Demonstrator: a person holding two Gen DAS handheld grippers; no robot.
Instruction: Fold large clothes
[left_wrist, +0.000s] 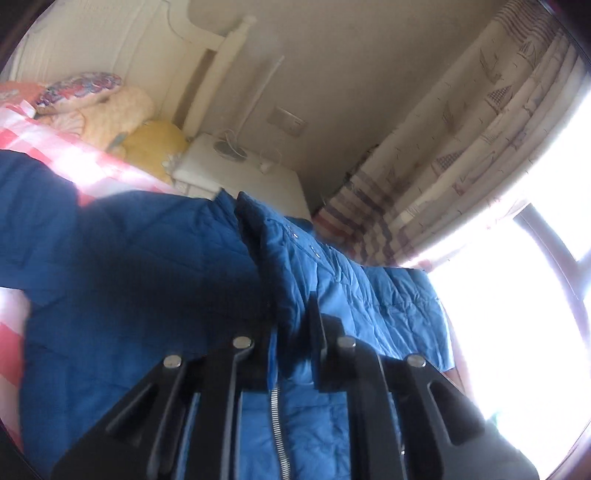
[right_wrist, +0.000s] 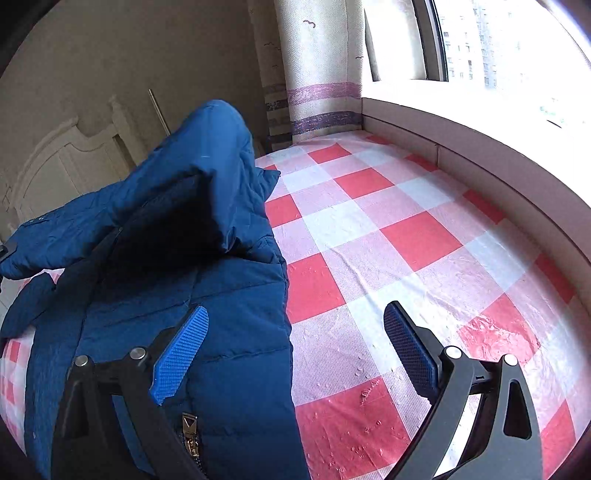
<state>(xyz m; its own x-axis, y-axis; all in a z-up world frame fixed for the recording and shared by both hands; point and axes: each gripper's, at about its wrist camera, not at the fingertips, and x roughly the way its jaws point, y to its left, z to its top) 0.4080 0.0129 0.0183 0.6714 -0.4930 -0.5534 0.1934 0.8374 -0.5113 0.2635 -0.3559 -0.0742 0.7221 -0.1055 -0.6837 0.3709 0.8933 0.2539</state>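
Blue quilted jacket (right_wrist: 177, 295) lies on the bed, on the red-and-white checked sheet (right_wrist: 388, 236), with the window (right_wrist: 498, 44) beyond the far edge of the sheet. In the right wrist view the jacket takes up the side of the sheet away from the window; the window-side half of the sheet is bare.

Left gripper (left_wrist: 291, 332): jaws drawn narrow and pinched on a fold of the jacket next to the zipper (left_wrist: 275, 417). The fabric rises between the fingers, so I judge the hold firm. A lifted part, probably a sleeve (right_wrist: 207, 147), stands up from the body of the jacket and leans toward the window side.

Right gripper (right_wrist: 295, 350): jaws spread wide and holding nothing. One blue ribbed pad (right_wrist: 181, 354) hangs over the jacket hem; the other is over bare sheet. The zipper pull (right_wrist: 190, 435) is just below the first pad.

Handling, as judgement:
- Padded and soft, with no stiffness; it will sag and puff back, so a fold needs pressing flat.
- The shell looks smooth and probably slippery; a shallow pinch may slide out.
- Bulky more than heavy; one pinch point will let the rest trail.
- Best holds: hem edge nearest the window side, the cuff, or a stitched seam line, where layers are thinner and the pads can close fully.
- Avoid gripping on the metal zipper teeth, which could slip under the pads.

Fold looks partway done.
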